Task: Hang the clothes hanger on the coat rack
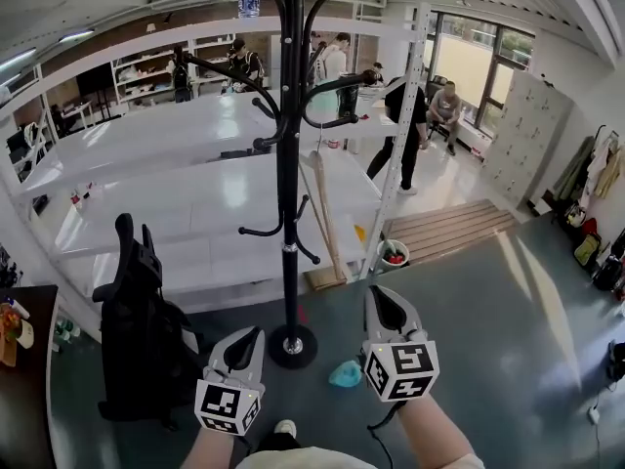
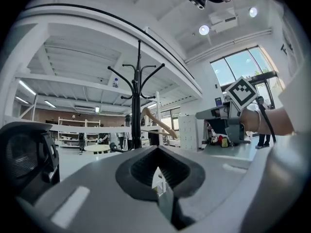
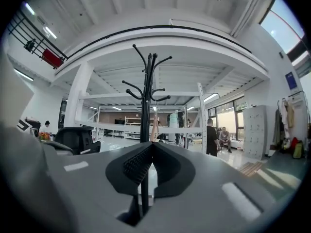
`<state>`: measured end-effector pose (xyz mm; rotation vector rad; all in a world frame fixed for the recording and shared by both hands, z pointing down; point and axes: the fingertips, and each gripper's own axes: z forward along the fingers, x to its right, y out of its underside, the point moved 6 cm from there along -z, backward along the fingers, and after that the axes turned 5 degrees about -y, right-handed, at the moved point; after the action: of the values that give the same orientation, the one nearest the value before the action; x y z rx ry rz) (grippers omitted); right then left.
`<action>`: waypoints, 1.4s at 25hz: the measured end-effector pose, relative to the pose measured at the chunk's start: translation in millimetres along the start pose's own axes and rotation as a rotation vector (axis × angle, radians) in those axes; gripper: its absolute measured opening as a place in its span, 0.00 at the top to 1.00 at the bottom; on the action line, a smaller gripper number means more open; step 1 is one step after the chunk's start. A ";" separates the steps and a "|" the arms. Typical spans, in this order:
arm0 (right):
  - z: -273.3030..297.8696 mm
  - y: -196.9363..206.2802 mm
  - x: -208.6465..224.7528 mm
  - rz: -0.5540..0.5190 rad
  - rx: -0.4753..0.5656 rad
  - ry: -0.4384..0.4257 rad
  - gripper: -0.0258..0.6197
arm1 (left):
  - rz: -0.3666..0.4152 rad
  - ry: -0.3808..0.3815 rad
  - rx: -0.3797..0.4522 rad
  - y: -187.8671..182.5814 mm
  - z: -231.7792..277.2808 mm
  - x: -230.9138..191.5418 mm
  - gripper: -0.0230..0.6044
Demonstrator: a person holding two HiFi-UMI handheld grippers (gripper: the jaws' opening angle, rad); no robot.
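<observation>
Two grippers are held level, side by side, near the foot of the black coat rack (image 1: 287,164), which stands upright on the grey floor (image 1: 488,340) just beyond them. The left gripper (image 1: 255,333) is seen with its jaws brought together and nothing between them. The right gripper (image 1: 375,292), on the other side of the rack's round base (image 1: 278,352), is likewise closed and empty. The wooden clothes hanger (image 1: 323,218) is seen just right of the pole and behind it, at about the height of the lower hooks. Its long axis is set steeply, with the upper end pointing up and far and the lower end pointing down, near and slightly right. What it hangs from or leans on cannot be made out. A black chair (image 1: 142,340) is placed left of the rack.
</observation>
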<state>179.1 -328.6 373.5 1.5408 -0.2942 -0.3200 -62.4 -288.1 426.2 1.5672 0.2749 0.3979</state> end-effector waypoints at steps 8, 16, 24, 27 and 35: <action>-66.3 68.6 -10.0 0.069 -0.119 -0.053 0.92 | 0.017 -0.035 -0.002 4.3 -44.1 49.0 0.96; -85.9 92.2 -47.4 0.043 -0.160 -0.041 0.92 | 0.006 -0.015 0.015 11.9 -67.2 39.4 0.96; -158.6 87.0 -87.6 0.047 -0.161 0.009 0.92 | 0.001 0.037 0.023 -1.8 -139.0 64.3 0.96; -182.3 87.4 -112.4 0.049 -0.164 0.012 0.92 | 0.005 0.042 0.013 -2.9 -173.8 65.6 0.96; -257.8 92.2 -191.6 0.042 -0.166 -0.002 0.92 | -0.019 0.035 0.019 -1.7 -279.3 75.7 0.96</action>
<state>102.2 -16.7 465.7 1.3692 -0.2937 -0.3058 -109.5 -2.6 432.4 1.5762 0.3206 0.4091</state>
